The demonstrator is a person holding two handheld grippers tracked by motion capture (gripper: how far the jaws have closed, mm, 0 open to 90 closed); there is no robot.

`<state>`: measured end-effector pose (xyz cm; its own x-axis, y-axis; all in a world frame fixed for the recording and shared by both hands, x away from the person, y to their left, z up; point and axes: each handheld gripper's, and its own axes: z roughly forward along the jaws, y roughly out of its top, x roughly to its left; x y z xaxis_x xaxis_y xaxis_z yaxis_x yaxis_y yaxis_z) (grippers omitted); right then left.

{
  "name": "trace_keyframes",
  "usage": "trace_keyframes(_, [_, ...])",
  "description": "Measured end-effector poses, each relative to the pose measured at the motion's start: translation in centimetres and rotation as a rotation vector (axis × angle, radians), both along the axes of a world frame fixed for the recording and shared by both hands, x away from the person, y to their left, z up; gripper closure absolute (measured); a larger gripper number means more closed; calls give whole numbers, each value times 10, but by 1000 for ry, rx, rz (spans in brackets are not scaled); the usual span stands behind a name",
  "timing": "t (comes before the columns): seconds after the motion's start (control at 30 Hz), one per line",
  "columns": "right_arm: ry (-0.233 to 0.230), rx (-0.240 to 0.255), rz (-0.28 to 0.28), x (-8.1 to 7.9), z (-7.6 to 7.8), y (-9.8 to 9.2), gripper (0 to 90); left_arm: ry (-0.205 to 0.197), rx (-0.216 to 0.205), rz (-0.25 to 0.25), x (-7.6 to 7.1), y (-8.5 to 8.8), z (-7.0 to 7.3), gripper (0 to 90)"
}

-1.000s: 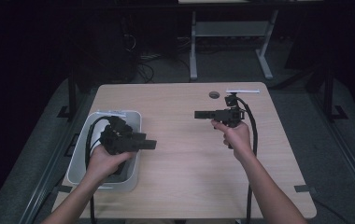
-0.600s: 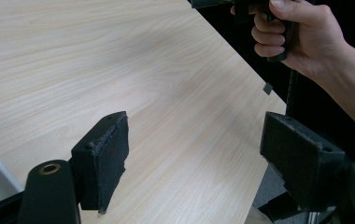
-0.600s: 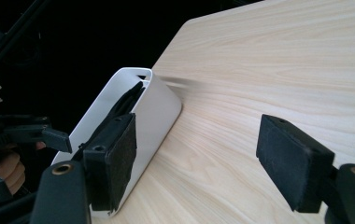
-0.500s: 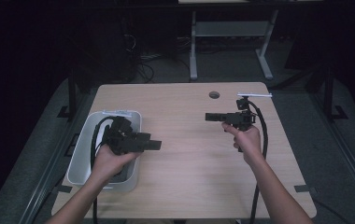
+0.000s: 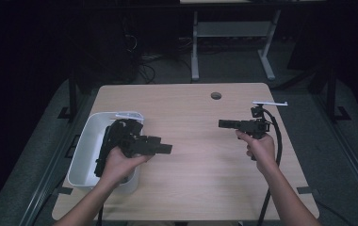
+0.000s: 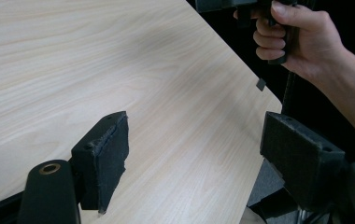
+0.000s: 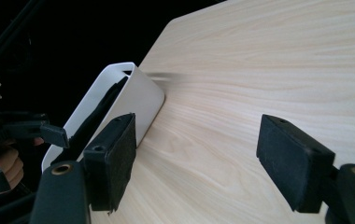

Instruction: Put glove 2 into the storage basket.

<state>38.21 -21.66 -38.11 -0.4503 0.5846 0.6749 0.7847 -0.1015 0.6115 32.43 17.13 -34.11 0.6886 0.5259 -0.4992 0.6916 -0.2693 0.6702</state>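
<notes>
My left gripper [image 5: 166, 149] is held in the left hand just past the right rim of a white bin [image 5: 84, 147] and points right. In the left gripper view the left gripper [image 6: 196, 156] stands open over bare wood with nothing between its pads. My right gripper [image 5: 222, 124] hovers over the right half of the table and points left. Seen from its own camera, the right gripper [image 7: 196, 156] is open too, with nothing between its pads, and faces the bin [image 7: 145, 100].
The wooden table [image 5: 191, 188] has a round cable hole [image 5: 216, 95] near its far edge. Something black [image 7: 98, 114] leans inside the bin; what it is I cannot tell. A white desk frame [image 5: 229, 33] stands on the floor behind the table. Cables trail from both grippers.
The right hand has carried its gripper to the right and a little nearer the person. The left gripper has shifted slightly right, off the bin. Both stay open.
</notes>
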Motion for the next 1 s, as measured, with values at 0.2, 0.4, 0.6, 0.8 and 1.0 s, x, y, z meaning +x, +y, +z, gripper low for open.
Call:
trace_keyframes(0.2, [4,1,-28,-8,-5,-17,283,1,1,-20,-1,-12,-4,235])
trace_keyframes(0.4, [14,4,-54,-15,-10,-34,283,-3,-7,-32,-1,-23,-8,236])
trace_keyframes(0.6, [19,0,-66,-18,-17,-43,283,1,-8,-53,-1,-35,-13,236])
trace_keyframes(0.8, [25,-2,-67,-22,-23,-50,283,6,-24,-62,-2,-42,-18,234])
trace_keyframes(1.0, [41,-2,-78,-27,-30,-58,283,11,-30,-61,-3,-47,-24,234])
